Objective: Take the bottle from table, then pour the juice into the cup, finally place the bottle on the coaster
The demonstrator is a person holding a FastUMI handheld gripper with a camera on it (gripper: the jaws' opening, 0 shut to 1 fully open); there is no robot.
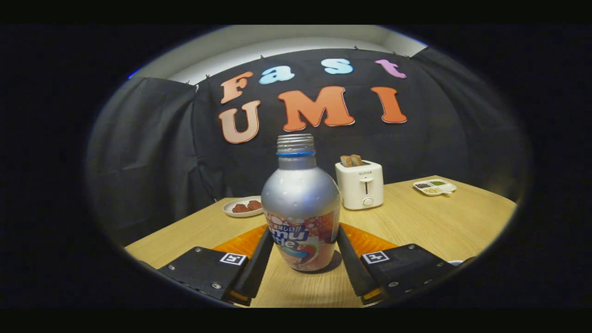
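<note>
A silver metal bottle [300, 203] with a colourful label and an uncapped threaded neck stands upright on the wooden table [416, 226]. It sits right between my two fingers. My gripper [303, 231] is shut on the bottle: the black inner faces of the left finger [260, 259] and the right finger [349, 259] press against its lower body at label height. The bottle's base rests on the table, with a shadow under it.
Beyond the bottle stands a white toaster [360, 185] with toast in it. A small plate of reddish food [243, 206] lies to its left, and a divided white dish [434, 187] at the far right. A small white edge [455, 262] peeks out beside the right finger.
</note>
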